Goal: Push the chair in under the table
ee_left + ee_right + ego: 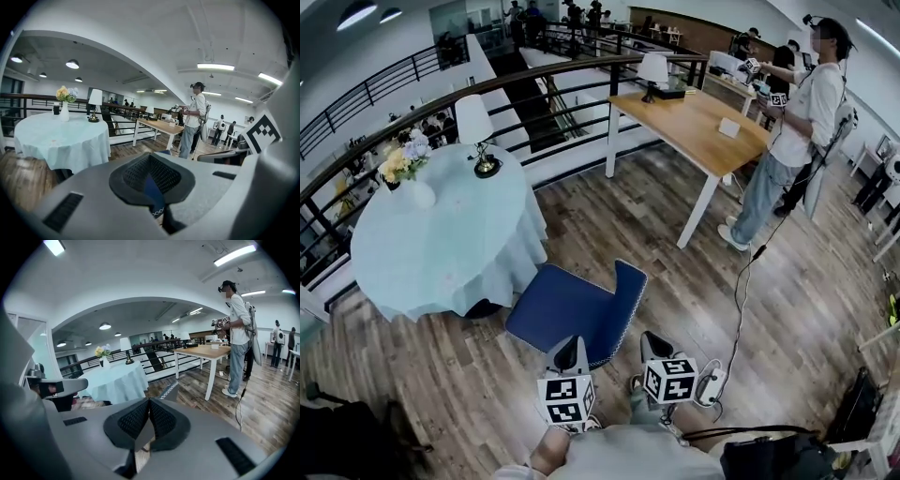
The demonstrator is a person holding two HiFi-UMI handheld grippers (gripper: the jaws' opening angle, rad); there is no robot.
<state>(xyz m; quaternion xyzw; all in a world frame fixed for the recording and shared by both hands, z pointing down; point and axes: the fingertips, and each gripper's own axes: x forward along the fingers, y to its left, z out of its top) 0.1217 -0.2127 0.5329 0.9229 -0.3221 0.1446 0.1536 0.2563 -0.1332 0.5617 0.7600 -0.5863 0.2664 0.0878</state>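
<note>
A blue padded chair stands on the wood floor just right of the round table with its pale blue cloth, and its backrest is on the side away from the table. My left gripper is shut and empty, with its tip at the seat's near edge. My right gripper is also shut and empty, just behind the backrest's near end. In the left gripper view the blue chair shows past the closed jaws. The right gripper view shows the stitched backrest ahead of the gripper.
On the round table stand a lamp and a vase of flowers. A wooden table and a standing person are at the back right. A railing runs behind both tables. A cable trails over the floor on the right.
</note>
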